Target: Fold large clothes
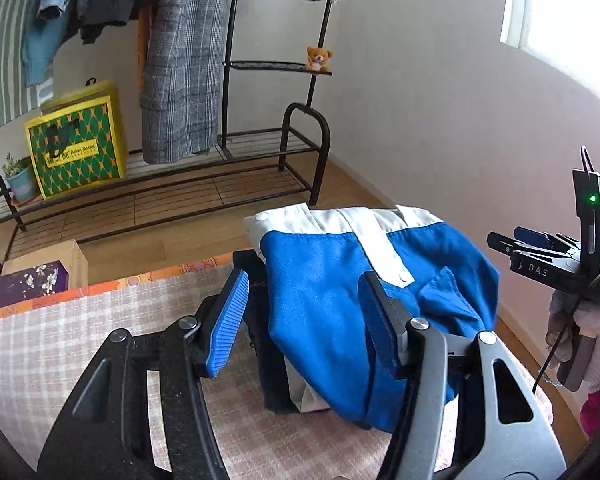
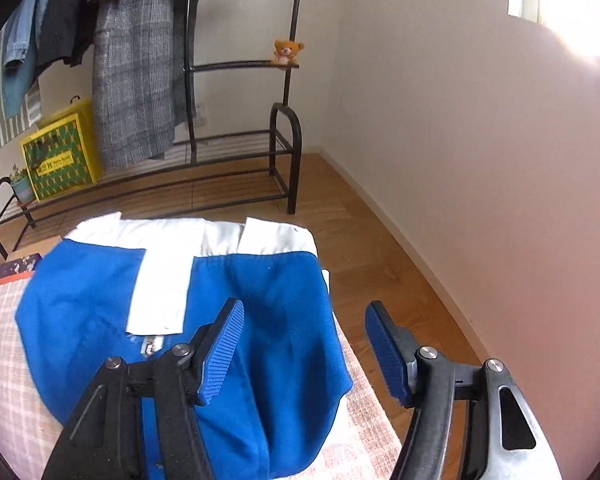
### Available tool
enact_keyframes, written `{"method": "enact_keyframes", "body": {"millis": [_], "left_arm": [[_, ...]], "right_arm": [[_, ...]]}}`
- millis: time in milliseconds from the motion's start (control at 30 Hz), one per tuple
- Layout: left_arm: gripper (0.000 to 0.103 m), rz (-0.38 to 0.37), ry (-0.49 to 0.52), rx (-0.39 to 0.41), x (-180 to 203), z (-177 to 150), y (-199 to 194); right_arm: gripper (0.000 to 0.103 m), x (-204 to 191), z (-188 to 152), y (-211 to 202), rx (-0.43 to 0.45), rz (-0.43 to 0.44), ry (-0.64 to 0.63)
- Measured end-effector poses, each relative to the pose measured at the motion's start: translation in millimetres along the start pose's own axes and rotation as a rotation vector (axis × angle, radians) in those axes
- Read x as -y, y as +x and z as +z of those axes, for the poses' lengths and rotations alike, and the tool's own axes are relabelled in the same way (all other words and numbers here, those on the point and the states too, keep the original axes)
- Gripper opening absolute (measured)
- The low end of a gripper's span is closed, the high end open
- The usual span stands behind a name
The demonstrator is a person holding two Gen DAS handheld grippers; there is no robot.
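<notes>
Both tools stand apart with nothing between the pads: the left gripper (image 1: 304, 320) hovers over the blue-and-white jacket (image 1: 332, 276), the right gripper (image 2: 304, 352) over its right-hand edge. No earlier look is on hand, so only that much can be said. The jacket (image 2: 236, 296) lies bundled on the checked table cover (image 1: 60, 344), collar towards twelve o'clock, a dark garment (image 1: 260, 344) beneath it at nine. It looks soft, thickish and limp, likely to sag and slide. I would pinch the doubled hem at six o'clock, or the collar corners.

Rack (image 2: 236, 160) blocks far side — floor (image 2: 380, 240) rightward open.
</notes>
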State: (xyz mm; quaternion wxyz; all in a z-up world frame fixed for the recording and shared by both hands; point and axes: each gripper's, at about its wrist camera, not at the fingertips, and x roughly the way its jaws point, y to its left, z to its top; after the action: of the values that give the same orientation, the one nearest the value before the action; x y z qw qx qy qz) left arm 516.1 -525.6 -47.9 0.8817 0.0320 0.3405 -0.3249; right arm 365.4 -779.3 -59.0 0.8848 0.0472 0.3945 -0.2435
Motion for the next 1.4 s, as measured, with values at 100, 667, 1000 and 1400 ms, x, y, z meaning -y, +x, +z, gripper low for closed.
{"method": "enact_keyframes", "body": {"millis": [100, 667, 1000, 1400], "left_arm": [[0.059, -0.010, 0.020, 0.052, 4, -2, -55], [0.071, 0.002, 0.099, 0.257, 8, -87, -387], [0.088, 0.061, 0.092, 0.292, -3, -158, -488], [0.103, 0.125, 0.086, 0.300, -1, -196, -512]], "right_arm": [[0.065, -19, -2, -50, 0.058, 0.003, -0.021], [0.077, -138, -84, -362, 0.324, 0.081, -0.178], [0.092, -150, -159, -448, 0.368, 0.140, -0.137], [0.103, -152, -199, -475, 0.392, 0.113, -0.071]]}}
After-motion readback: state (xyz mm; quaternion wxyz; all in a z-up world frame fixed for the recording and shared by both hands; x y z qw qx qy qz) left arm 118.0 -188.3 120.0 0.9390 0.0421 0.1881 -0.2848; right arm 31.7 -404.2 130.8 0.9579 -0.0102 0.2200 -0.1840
